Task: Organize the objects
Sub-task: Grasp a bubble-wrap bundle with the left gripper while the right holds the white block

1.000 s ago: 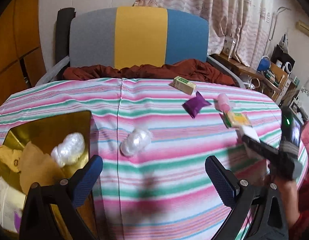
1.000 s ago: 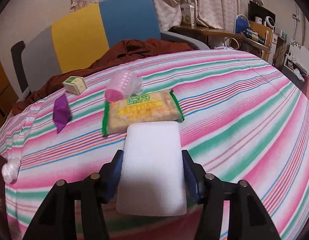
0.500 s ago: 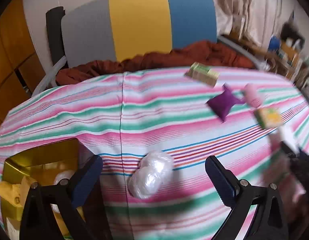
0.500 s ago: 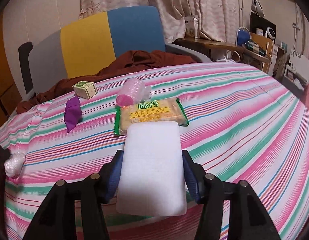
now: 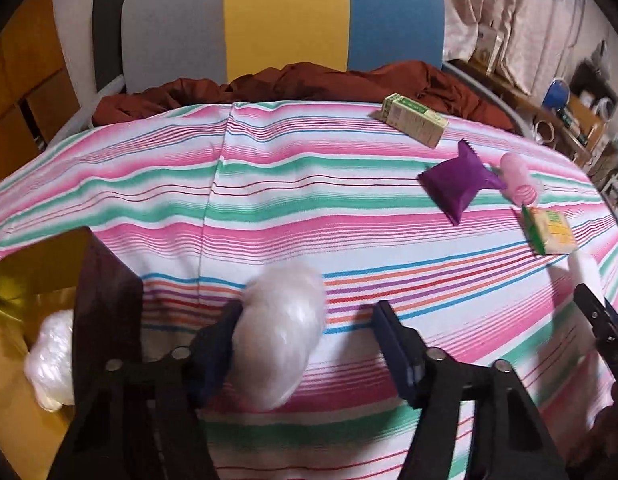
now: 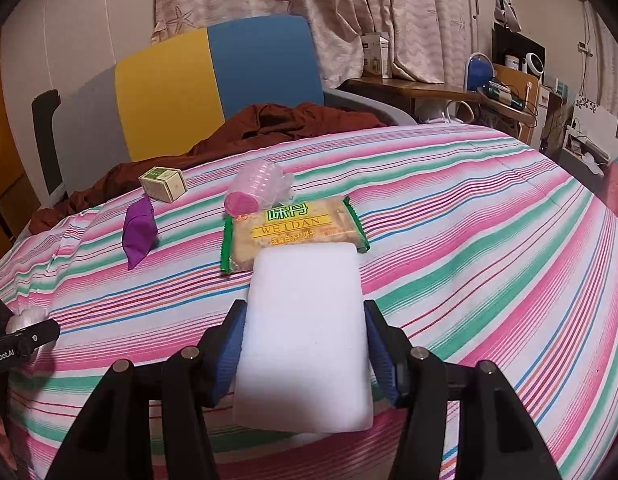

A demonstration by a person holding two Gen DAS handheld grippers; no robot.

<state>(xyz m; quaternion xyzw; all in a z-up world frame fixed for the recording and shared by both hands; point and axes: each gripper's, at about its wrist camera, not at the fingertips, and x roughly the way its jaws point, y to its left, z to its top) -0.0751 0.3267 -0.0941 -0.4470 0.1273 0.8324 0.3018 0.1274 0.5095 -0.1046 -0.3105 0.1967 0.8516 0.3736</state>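
Note:
A white crinkled plastic bundle (image 5: 281,332) lies on the striped tablecloth (image 5: 309,200). My left gripper (image 5: 309,312) straddles it with its jaws closing. The left pad touches the bundle and a gap stays at the right pad. My right gripper (image 6: 305,308) is shut on a white foam block (image 6: 305,332), held just above the cloth. Farther back lie a biscuit packet (image 6: 293,224), a pink cup stack in plastic (image 6: 257,188), a purple sachet (image 6: 139,232) and a small green-and-cream box (image 6: 163,184).
A gold box (image 5: 13,280) with a dark wall stands at the table's left edge and holds another white bundle (image 5: 49,360). Behind the table is a grey, yellow and blue chair (image 5: 285,20) with a rust cloth (image 5: 309,80) on it. Cluttered shelves (image 6: 509,80) stand at the right.
My left gripper has come down and forward over the white bundle, which now sits between its narrowed jaws. The right gripper still holds the foam block in place.

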